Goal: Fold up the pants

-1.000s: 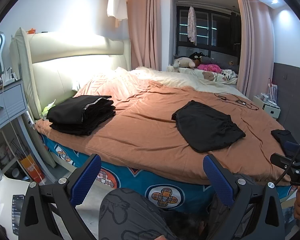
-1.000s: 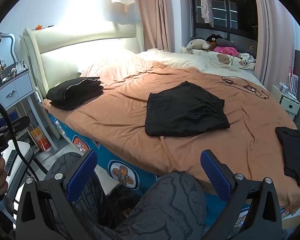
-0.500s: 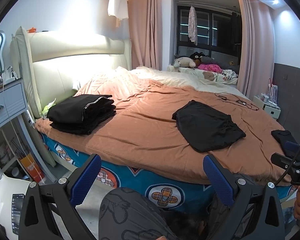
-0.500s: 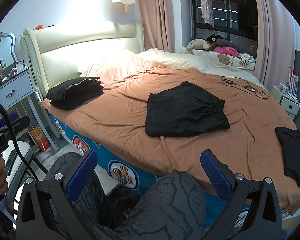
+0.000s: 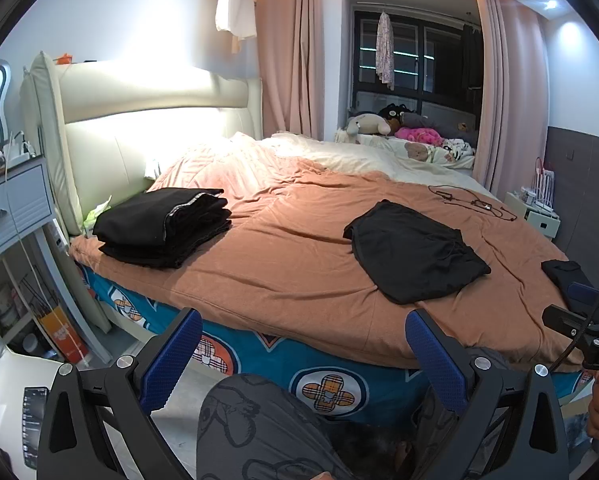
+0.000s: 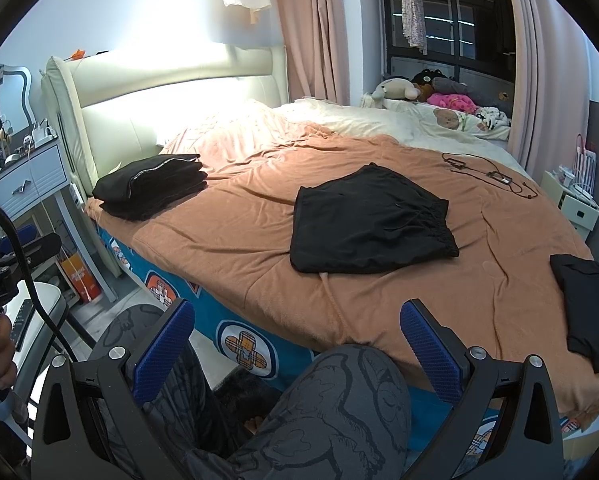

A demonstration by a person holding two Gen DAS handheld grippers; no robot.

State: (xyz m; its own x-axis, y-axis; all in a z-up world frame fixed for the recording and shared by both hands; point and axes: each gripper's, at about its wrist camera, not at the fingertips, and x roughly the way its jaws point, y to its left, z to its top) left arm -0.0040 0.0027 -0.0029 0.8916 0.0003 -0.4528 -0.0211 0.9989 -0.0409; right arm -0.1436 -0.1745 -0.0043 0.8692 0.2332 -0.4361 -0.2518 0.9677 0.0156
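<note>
A pair of black pants (image 5: pixel 413 252) lies folded flat in the middle of the orange bedspread (image 5: pixel 283 256); it also shows in the right wrist view (image 6: pixel 369 224). My left gripper (image 5: pixel 303 360) is open and empty, held off the bed's near edge above the person's knee. My right gripper (image 6: pixel 299 348) is open and empty too, well short of the pants. A stack of folded black clothes (image 5: pixel 163 226) sits at the bed's left near the headboard, also in the right wrist view (image 6: pixel 151 190).
Another dark garment (image 6: pixel 589 304) lies at the bed's right edge. A cable (image 6: pixel 487 174) lies on the far side of the bed. A grey nightstand (image 5: pixel 11 208) stands left. Plush toys (image 5: pixel 403 126) sit by the window. The person's knee (image 6: pixel 339 412) is below the grippers.
</note>
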